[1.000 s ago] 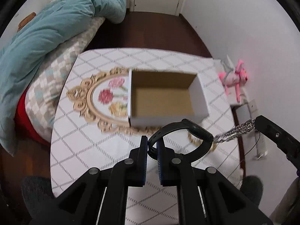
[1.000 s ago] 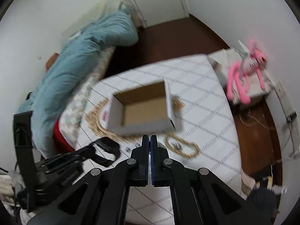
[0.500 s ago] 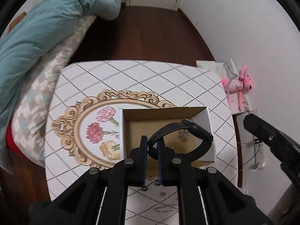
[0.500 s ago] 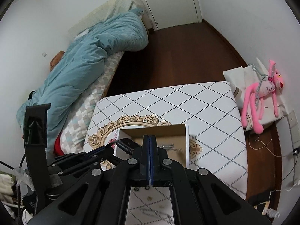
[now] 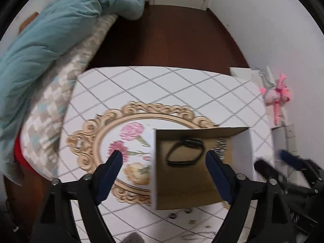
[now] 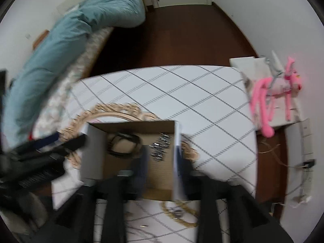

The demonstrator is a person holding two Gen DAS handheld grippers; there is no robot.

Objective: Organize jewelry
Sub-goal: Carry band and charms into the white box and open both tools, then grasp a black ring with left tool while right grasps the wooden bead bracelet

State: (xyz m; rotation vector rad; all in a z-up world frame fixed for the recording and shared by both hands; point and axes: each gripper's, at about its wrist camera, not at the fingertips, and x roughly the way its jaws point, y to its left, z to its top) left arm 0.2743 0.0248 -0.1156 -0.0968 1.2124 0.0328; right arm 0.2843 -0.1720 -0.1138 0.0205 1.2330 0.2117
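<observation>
Cardboard box [image 5: 200, 168] on counter [image 5: 162, 85] holds black band [image 5: 185, 151], silver chain [image 6: 160, 147] at its 3 o'clock. Left gripper [image 5: 164, 160] fingers spread, released; right gripper [image 6: 160, 162] fingers parted, empty. Risk: right fingers straddle box wall, may tip it.

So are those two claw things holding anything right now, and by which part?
Nothing. The left gripper and right gripper are both open; the black band and silver chain lie loose in the box.
</observation>
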